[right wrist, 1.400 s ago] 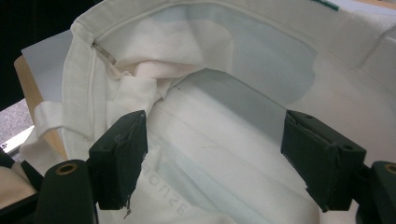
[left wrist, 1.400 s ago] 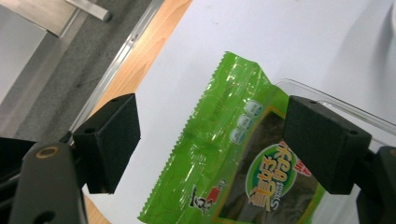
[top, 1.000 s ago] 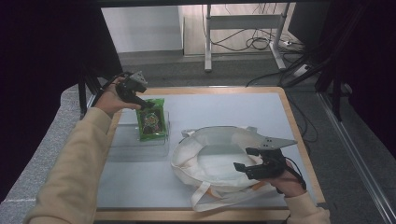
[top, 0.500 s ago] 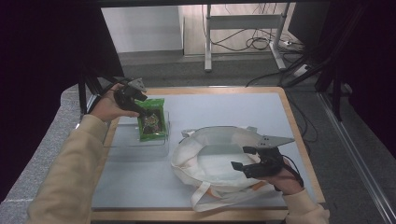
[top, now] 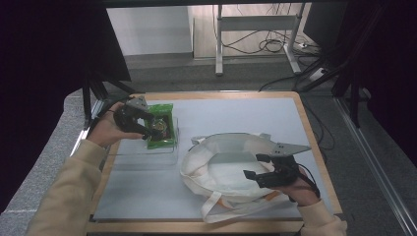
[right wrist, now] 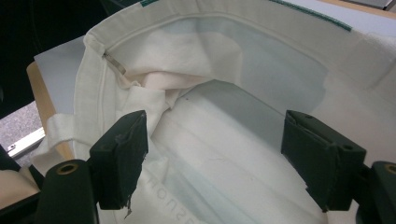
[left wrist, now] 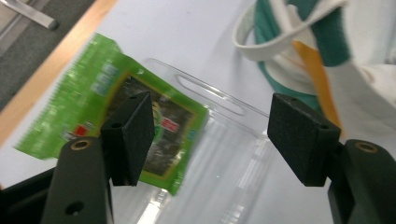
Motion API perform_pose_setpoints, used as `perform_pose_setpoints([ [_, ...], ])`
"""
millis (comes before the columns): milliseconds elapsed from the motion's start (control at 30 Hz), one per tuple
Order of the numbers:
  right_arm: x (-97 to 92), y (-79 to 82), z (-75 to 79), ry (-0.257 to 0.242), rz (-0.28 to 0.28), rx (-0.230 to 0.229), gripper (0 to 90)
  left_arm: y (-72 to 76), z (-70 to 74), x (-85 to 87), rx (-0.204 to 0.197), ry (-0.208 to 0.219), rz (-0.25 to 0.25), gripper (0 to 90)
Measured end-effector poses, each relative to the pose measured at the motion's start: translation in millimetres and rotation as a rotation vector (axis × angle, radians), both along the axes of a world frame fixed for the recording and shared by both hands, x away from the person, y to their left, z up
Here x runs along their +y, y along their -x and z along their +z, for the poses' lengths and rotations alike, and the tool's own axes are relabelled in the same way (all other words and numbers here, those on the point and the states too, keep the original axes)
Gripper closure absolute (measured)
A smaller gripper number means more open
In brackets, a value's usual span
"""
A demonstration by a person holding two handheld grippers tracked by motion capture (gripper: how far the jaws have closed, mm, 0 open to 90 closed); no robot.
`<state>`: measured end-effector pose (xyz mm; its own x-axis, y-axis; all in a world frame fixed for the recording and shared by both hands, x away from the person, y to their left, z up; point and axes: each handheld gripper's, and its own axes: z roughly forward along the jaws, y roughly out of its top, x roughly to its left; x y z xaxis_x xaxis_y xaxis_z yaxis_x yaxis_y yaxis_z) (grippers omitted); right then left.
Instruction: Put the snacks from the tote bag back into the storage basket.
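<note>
Below our left gripper, a green foil snack packet lies partly in a clear, ribbed plastic tray. Its jaws have just been closing yet stand spread, nothing pinched, one pad over the packet. Our right gripper hangs spread above the white canvas tote bag; the mouth gapes, soft and creased.

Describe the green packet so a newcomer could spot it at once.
Start at the white cloth bag lying open on the grey table top, then look to the clear plastic tray on its left. The green packet lies at that tray's far end, by the left tool; it is the one bright green thing there.
</note>
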<state>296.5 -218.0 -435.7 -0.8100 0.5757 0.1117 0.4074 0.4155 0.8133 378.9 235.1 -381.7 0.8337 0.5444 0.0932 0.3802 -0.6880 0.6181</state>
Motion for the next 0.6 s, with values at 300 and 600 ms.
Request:
perform_pose_setpoints([
  [300,-4.8,0.2,3.2,-0.006,-0.024,-0.01,23.3,33.3,-14.9,-9.5,0.02,0.074,0.03,32.4],
  [600,-6.2,-2.5,3.5,-0.003,-0.032,-0.009,23.2,64.3,-31.1,-18.2,0.003,0.109,0.087,34.6],
])
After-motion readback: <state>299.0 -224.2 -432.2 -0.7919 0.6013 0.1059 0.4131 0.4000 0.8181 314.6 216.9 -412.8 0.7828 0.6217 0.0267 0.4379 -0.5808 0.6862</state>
